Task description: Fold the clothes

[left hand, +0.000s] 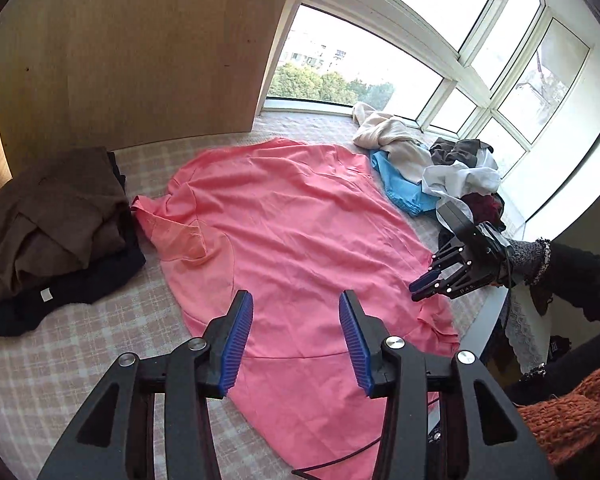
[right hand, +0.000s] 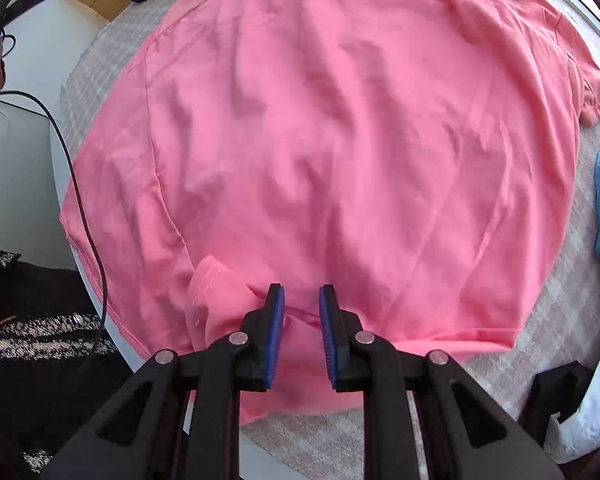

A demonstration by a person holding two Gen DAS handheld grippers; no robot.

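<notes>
A pink T-shirt (left hand: 296, 236) lies spread flat on the checked bed cover (left hand: 100, 344); it fills the right wrist view (right hand: 340, 140). My left gripper (left hand: 296, 300) is open and empty, above the shirt's near hem. My right gripper (right hand: 302, 294) is open with a narrow gap, low over the shirt's side edge, next to a folded-over sleeve (right hand: 216, 292). It holds nothing. It also shows in the left wrist view (left hand: 420, 285) at the shirt's right edge.
A folded pile of brown and black clothes (left hand: 56, 232) sits at the left. A heap of unfolded clothes (left hand: 432, 168) lies at the back right by the window. A black cable (right hand: 80, 200) hangs at the bed's edge.
</notes>
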